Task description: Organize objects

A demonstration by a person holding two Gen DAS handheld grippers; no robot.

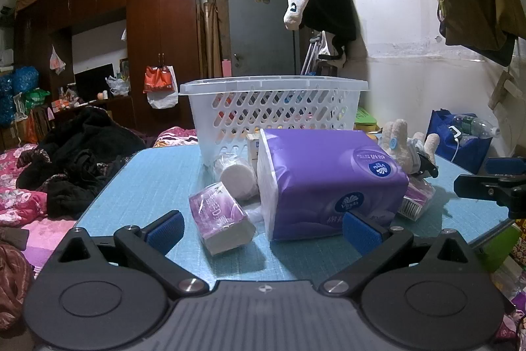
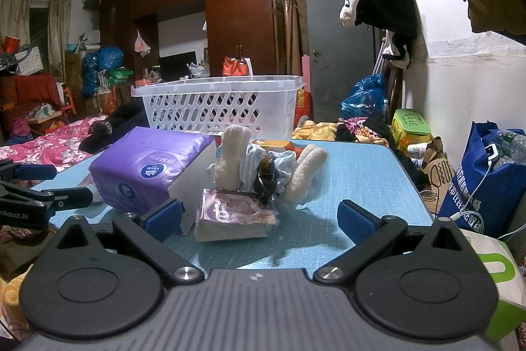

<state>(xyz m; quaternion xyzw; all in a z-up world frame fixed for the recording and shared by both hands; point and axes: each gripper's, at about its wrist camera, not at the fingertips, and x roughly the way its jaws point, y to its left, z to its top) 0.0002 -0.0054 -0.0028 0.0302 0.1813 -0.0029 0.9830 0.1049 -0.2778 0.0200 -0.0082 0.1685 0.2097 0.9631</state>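
Grippers first: we see the left gripper and the right gripper both spread wide with nothing between the pads, each tipped slightly down over the near edge of the blue table.

Nearest the left gripper, a small purple tissue pack lies just ahead and a little left of centre, its long axis running diagonally away to the left. Touching its far right side sits the large purple tissue pack, long axis across our view.

Nearest the right gripper, another small tissue pack lies almost centred between the jaws, long axis crosswise. We judge each hand well placed for its own small pack.

Behind it, a plush toy and a black hair clip rest together.

Farthest, the white plastic basket stands upright at the table's back, the likely destination.
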